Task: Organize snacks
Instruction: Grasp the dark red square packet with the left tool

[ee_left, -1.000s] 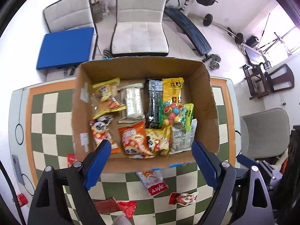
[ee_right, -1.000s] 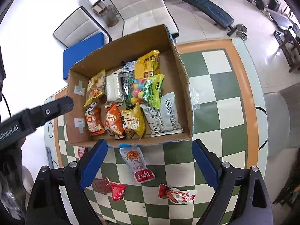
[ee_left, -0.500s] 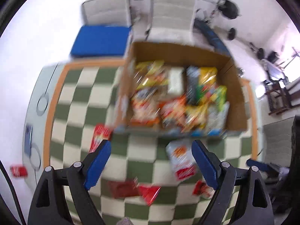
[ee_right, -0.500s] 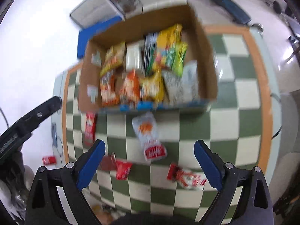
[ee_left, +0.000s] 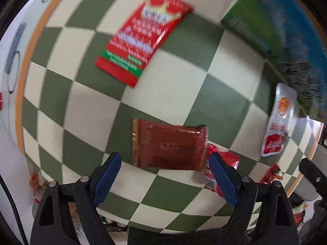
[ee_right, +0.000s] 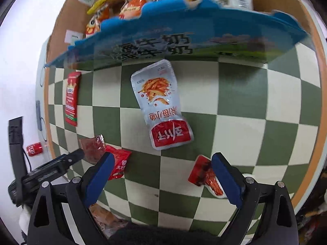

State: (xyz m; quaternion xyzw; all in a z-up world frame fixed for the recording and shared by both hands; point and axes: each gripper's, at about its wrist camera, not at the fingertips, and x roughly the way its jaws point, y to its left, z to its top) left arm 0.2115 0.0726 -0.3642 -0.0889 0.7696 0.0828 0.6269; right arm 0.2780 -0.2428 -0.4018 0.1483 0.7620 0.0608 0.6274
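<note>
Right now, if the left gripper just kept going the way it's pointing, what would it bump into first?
Most likely the dark red snack packet lying flat on the checkered table. The left gripper hangs open with that packet between its fingers, though the remaining gap is hard to judge.

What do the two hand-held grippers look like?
Both the left hand-held gripper and the right hand-held gripper have black plastic frames with triangular cut-outs and silver rivets, ending in flat blue pads. A thin black cable runs along the left one's edge.
</note>
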